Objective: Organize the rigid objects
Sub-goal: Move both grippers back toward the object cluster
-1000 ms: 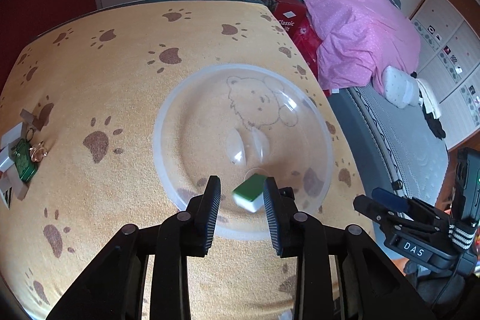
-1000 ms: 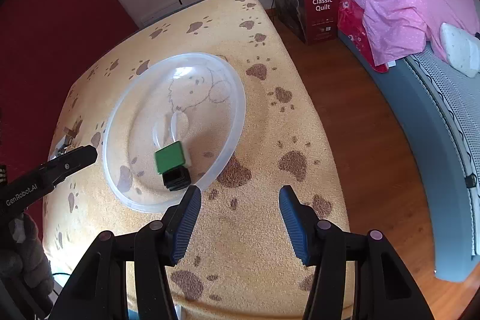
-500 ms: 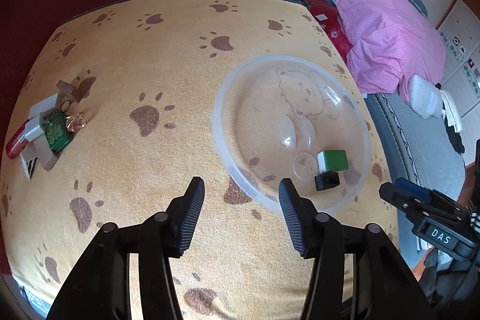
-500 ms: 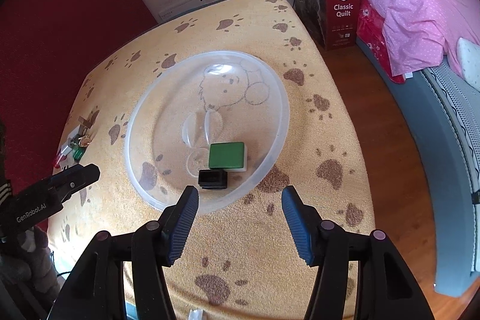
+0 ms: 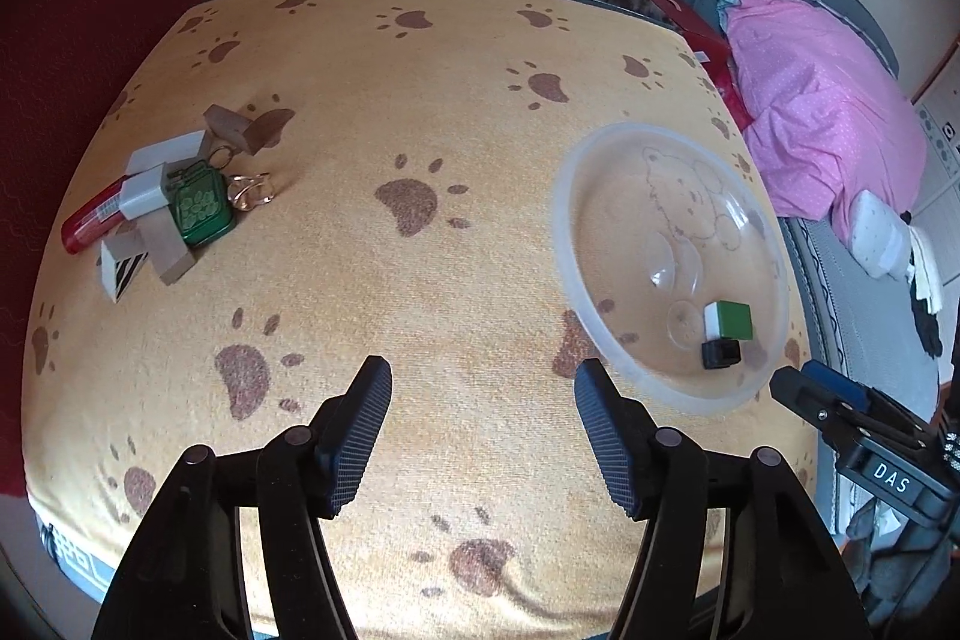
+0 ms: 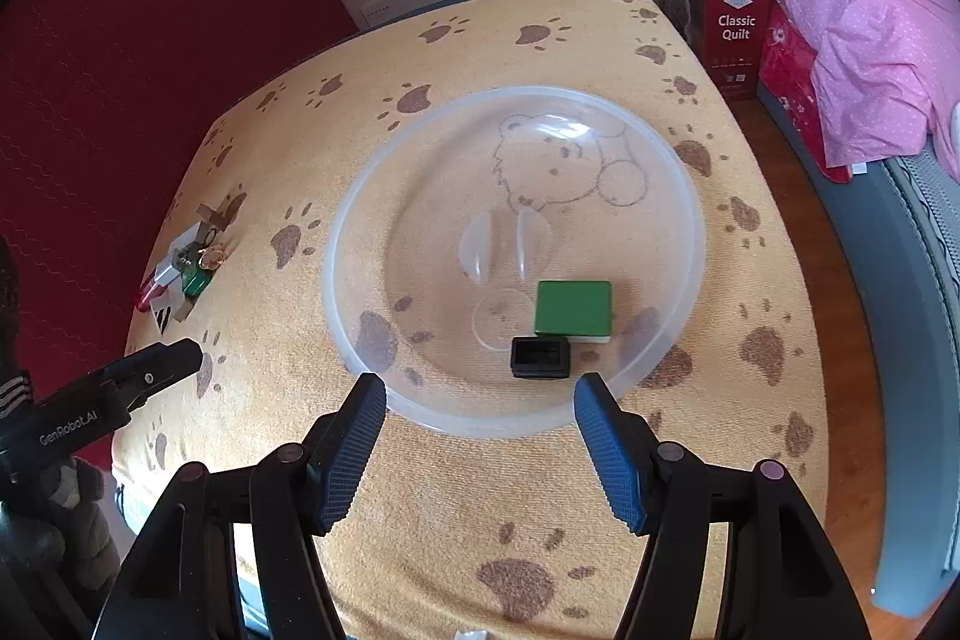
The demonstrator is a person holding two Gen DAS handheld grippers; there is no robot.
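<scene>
A clear plastic bowl point(image 5: 564, 244) point(image 6: 354, 232) sits on the paw-print cloth. In it lie a green-and-white block point(image 5: 729, 321) point(image 6: 573, 310) and a small black box point(image 5: 722, 354) point(image 6: 540, 357). A cluster of small objects point(image 5: 162, 202) point(image 6: 180, 274) lies at the table's left: grey and brown blocks, a green tin, a red tube, metal rings, a striped piece. My left gripper point(image 5: 483, 430) is open and empty above bare cloth, left of the bowl. My right gripper point(image 6: 480, 445) is open and empty at the bowl's near rim.
The table point(image 5: 420, 70) ends at a red wall on the left. A bed with a pink quilt point(image 6: 870, 40) and a red box point(image 6: 726, 34) stand to the right, across wooden floor. Each gripper shows at the edge of the other's view.
My left gripper let go of the green block into the bowl, opened wide and drew back to the left. My right gripper moved slightly and stays open.
</scene>
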